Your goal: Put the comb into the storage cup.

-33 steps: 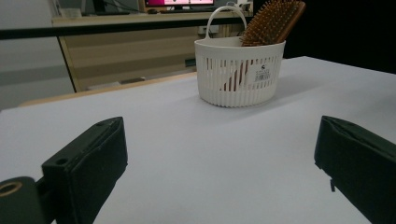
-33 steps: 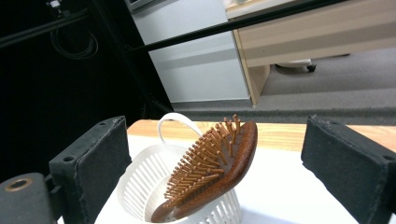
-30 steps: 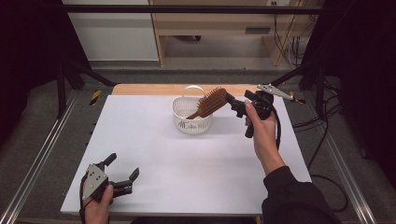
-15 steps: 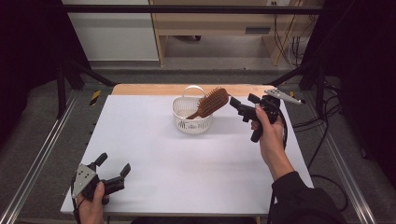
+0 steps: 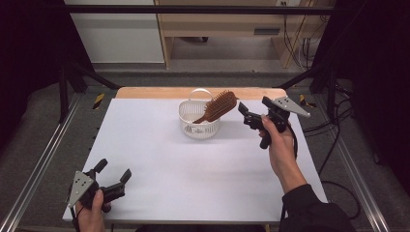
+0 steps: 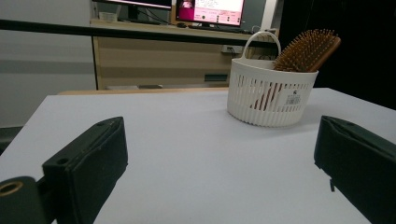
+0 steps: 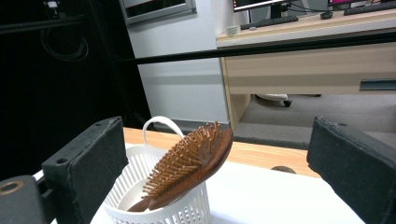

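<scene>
Brown wooden paddle hairbrush (image 5: 217,106) propped in the small white slatted plastic basket (image 5: 199,126) at the far middle of the white tabletop (image 5: 193,183), handle down inside, bristled head up over the rim. Long axis slanting, head leaning out toward the right gripper (image 5: 247,114). Right gripper's jaws wide, just been opening, nothing between them, brush free. Seen along those jaws: brush dead ahead and slightly low, just beyond the tips, near, not touching, bristles facing up and left. Left gripper (image 5: 112,175) low at the near left corner, jaws wide and empty, basket well apart ahead and to the right. Right hand (image 5: 278,147) clearly the nearer one for any regrasp.
</scene>
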{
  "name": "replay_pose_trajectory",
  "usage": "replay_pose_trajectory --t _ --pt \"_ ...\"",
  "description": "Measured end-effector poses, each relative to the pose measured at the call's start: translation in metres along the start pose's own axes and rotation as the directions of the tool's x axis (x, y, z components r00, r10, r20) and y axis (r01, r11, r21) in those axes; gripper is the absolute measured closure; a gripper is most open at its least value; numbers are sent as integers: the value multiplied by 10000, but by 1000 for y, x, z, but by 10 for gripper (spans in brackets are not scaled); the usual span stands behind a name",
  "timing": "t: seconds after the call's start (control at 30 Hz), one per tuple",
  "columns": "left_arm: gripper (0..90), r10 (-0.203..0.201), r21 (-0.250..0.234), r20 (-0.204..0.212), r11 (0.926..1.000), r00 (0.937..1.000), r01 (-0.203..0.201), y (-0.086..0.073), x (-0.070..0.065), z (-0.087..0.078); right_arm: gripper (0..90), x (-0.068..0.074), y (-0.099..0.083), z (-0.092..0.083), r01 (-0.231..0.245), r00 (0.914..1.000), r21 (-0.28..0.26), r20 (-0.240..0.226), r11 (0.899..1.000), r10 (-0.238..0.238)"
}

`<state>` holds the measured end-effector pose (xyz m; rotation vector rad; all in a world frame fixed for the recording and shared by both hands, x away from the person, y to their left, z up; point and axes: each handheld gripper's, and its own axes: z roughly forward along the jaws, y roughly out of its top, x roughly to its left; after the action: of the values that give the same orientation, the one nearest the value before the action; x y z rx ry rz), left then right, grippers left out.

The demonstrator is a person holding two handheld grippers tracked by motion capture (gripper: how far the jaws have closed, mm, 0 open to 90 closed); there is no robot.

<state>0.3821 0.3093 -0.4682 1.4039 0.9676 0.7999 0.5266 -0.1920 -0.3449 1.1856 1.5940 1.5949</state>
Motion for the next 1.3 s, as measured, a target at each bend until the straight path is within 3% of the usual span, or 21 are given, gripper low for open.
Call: replay_pose_trajectory --t 0.2,0.47,0.87,1.3 --pt "28 106 25 75 9999 9999 -106 1 -2 -1 58 4 1 -9 303 9995 -271 -29 9992 -304" --pt "28 -301 -150 -146 9994 9994 299 1 5 -4 60 1 -4 -17 1354 9907 -573 183 9891 -1345" --pt "28 -241 2 -73 9997 9997 241 0 3 -3 58 -14 -13 -31 1146 9928 -629 426 9914 -1120" --pt "28 194 196 -16 9996 9998 -193 -1 -1 0 50 -32 -29 -48 877 9943 -643 665 9941 -835"
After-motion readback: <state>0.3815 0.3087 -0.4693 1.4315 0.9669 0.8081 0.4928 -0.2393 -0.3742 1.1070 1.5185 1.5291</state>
